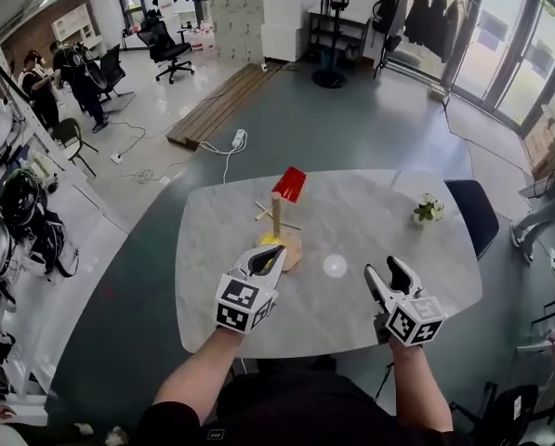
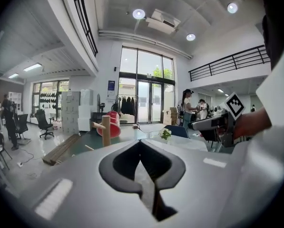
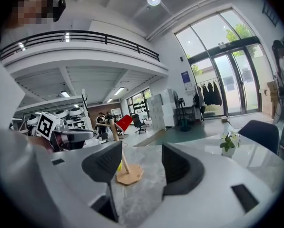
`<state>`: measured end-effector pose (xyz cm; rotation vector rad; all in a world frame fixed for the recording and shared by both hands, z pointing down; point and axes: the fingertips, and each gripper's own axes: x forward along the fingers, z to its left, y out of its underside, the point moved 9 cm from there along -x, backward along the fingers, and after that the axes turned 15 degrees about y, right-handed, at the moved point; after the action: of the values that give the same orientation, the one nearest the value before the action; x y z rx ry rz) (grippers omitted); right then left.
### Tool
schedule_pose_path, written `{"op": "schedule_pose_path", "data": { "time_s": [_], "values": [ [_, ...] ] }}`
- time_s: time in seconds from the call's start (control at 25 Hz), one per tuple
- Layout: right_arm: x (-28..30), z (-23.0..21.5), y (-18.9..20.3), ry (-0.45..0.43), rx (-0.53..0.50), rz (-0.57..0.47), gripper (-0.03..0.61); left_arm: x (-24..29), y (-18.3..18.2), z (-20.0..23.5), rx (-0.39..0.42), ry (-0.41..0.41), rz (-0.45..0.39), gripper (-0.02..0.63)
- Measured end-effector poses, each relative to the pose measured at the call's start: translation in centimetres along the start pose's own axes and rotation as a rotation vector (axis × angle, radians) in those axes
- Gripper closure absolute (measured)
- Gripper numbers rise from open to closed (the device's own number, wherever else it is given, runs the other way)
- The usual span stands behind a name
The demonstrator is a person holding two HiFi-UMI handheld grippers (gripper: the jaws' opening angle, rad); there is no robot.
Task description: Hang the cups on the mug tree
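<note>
Hovering near the mug tree (image 1: 277, 216) bearing a red cup (image 1: 289, 184): held left gripper (image 1: 271, 255) clamped on nothing, right gripper (image 1: 385, 268) parted, empty.

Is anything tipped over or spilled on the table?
Nothing stands out. The mug tree stands upright with the red cup hanging on it, the little plant is upright, and the table shows no spill.

- Grey floor (image 1: 370, 128) carries a wooden platform (image 1: 223, 103) and a black office chair (image 1: 165, 49).
- Tall glass doors (image 1: 509, 45) stand beside a clothes rack (image 1: 426, 17).
- Round ceiling lights (image 2: 139, 14) glow.
</note>
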<state>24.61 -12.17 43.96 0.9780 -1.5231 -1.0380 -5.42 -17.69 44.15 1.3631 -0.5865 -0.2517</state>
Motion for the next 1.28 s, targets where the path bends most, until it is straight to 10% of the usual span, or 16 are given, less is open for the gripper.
{"op": "schedule_pose_path", "data": {
  "time_s": [1.28],
  "values": [
    [-1.0,-15.8,13.7,0.196,-0.017,0.086,0.227,21.7,4.2,-12.2,-0.066,0.28,0.132,0.603]
  ]
}}
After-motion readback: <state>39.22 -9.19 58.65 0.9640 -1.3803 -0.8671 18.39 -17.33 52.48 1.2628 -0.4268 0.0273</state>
